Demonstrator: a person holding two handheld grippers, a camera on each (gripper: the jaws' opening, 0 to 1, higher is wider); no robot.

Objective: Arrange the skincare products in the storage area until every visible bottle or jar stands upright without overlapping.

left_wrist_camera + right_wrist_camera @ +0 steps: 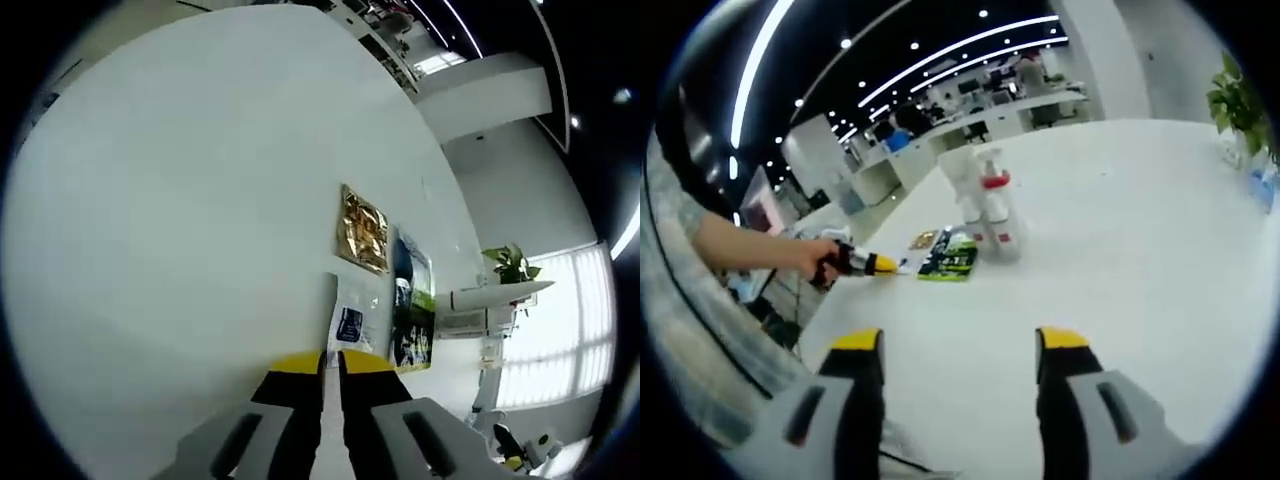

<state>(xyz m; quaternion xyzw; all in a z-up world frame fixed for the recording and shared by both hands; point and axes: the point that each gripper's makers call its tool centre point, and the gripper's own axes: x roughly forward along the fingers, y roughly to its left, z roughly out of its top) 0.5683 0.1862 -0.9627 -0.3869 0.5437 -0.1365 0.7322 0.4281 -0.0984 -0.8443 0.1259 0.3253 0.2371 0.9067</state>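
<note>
In the right gripper view, our right gripper (960,345) hovers over the white table (1140,260) with its yellow-tipped jaws spread wide apart and nothing between them. Farther out, near the middle of the table, two white bottles (988,205) stand upright, side by side and touching; the nearer one has a red collar under its pump. Just to their left lie flat packets (948,257), one green and dark. At the left edge a person's hand (805,258) holds our left gripper (885,265), whose yellow tip reaches the packets. A plant (1240,95) stands at the far right edge.

In the left gripper view, the left gripper (330,365) has its jaws almost together, pinching the near edge of a white packet (352,325) that lies on the table (180,220). Beyond it lie a dark-and-green packet (412,305) and a gold one (364,228). Farther still, a potted plant (512,264) stands by the window.
</note>
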